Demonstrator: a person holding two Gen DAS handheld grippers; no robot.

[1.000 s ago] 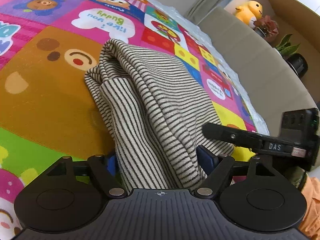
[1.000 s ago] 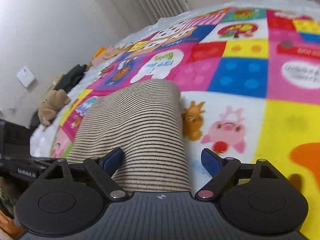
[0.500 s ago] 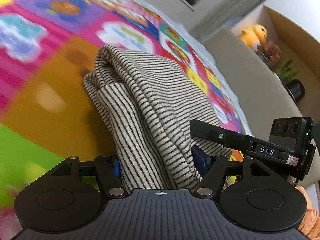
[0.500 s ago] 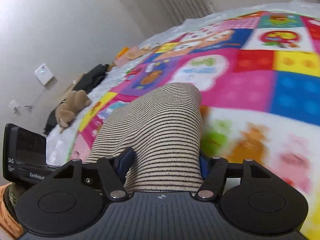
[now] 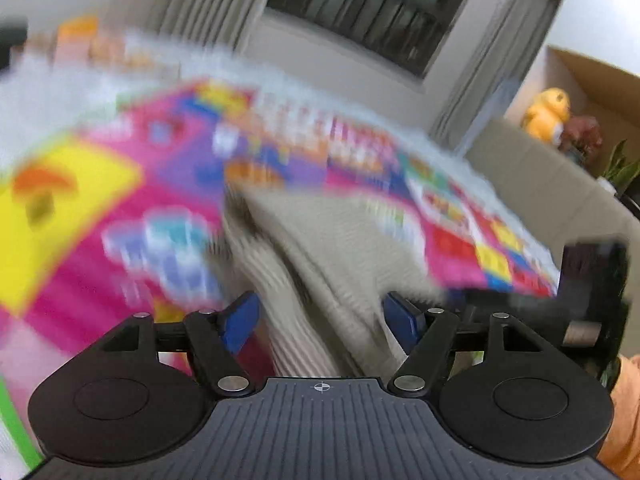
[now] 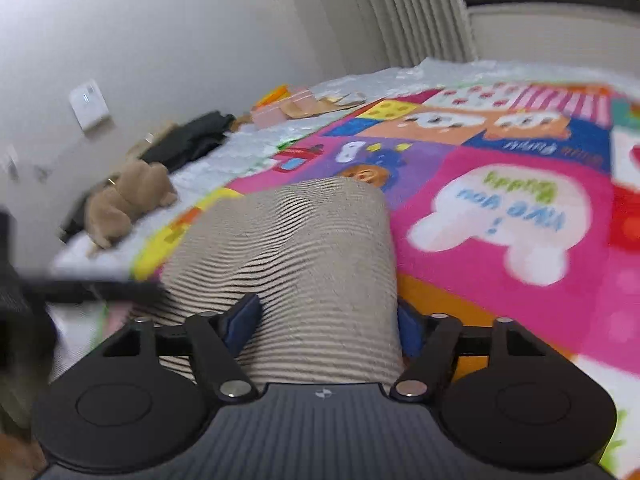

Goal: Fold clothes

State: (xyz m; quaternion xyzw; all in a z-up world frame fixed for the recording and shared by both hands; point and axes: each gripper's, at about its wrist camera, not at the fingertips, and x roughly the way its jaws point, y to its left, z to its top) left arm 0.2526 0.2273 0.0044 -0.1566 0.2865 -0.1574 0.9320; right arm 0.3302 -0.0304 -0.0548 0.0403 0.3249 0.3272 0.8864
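Note:
A cream and black striped garment [image 5: 340,240] lies bunched on the colourful play mat [image 5: 100,240], and its near end reaches up into both grippers. My left gripper [image 5: 322,316] has its jaws opening around the cloth; a thin gap shows beside the left pad. The view is heavily blurred. In the right wrist view the same striped garment [image 6: 304,240] fills the right gripper [image 6: 326,320], touching both blue pads while those jaws open. The right gripper's body [image 5: 592,292] shows at the left view's right edge.
A brown plush bear [image 6: 128,200] and dark clothes [image 6: 192,140] lie along the mat's left edge by the wall. A beige sofa [image 5: 540,184], a yellow plush toy [image 5: 548,114] and a plant [image 5: 620,168] stand to the right. Curtains and a window are beyond.
Both grippers closed on the striped garment, then swept sideways across the mat with it. The left view has tilted up toward the window. Both jaws are now slightly wider than half a second ago.

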